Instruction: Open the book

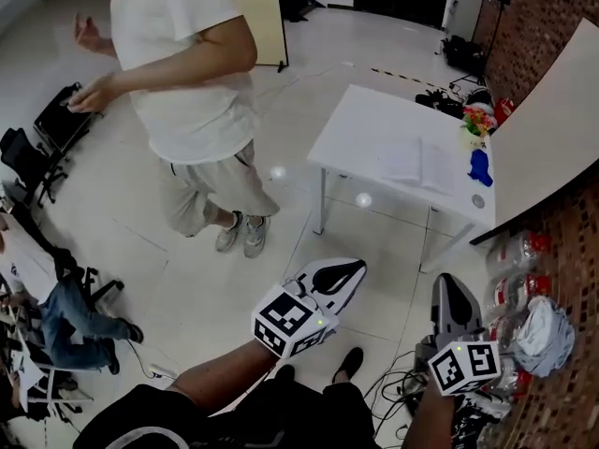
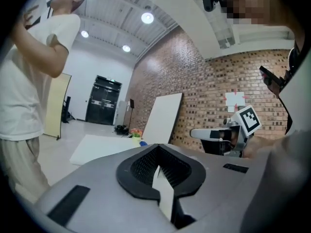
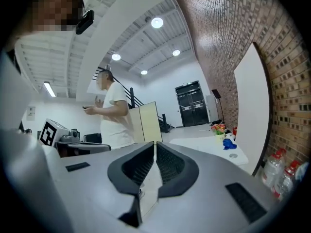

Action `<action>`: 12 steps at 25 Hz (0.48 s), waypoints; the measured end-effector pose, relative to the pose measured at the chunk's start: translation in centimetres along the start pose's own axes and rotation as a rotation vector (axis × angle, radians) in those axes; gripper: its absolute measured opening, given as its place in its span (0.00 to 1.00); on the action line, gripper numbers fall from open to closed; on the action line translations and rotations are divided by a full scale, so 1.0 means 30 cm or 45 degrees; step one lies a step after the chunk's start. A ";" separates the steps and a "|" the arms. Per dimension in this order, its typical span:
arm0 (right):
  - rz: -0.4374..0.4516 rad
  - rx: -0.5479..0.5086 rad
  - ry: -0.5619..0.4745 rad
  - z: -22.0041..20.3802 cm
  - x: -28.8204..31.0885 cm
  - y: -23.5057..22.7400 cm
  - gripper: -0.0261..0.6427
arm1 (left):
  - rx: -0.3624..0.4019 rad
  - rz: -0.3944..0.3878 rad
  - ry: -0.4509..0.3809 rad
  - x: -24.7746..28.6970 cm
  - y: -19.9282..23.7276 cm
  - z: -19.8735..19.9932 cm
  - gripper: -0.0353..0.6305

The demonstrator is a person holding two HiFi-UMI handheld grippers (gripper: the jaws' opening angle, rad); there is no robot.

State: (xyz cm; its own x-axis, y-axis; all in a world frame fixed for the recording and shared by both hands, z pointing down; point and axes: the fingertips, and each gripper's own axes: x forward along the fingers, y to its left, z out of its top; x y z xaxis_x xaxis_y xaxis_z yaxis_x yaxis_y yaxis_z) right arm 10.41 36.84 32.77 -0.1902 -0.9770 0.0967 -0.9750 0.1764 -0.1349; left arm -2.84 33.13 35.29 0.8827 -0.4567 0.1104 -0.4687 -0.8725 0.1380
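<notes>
Left gripper [image 1: 348,271] & right gripper [image 1: 447,288]: fingers closed, empty, pointed twd table [image 1: 360,120], well apart from it. Book [image 1: 418,164] untouched; judged approach stage, no grip needed yet.

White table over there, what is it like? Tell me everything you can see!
The white table is rectangular, with a smooth flat top and thin pale legs that look like metal. It stands on the shiny floor, beside a white board by the brick wall. On it lie white pages that look like an open book, a blue thing, colourful toys and a small round disc.
</notes>
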 end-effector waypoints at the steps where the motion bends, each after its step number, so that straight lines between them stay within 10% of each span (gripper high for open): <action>1: -0.013 0.016 -0.003 -0.017 -0.023 0.053 0.04 | 0.011 -0.020 0.008 -0.055 -0.007 -0.008 0.05; 12: 0.041 0.013 -0.023 -0.048 -0.408 0.373 0.04 | 0.015 -0.033 0.008 -0.414 -0.301 -0.042 0.05</action>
State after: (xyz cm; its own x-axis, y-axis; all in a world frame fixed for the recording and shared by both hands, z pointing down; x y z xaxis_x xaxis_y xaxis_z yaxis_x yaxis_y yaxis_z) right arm 1.66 50.95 31.50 -0.2195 -0.9728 0.0741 -0.9671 0.2070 -0.1478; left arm -9.60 46.90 33.91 0.8944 -0.4326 0.1132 -0.4450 -0.8862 0.1291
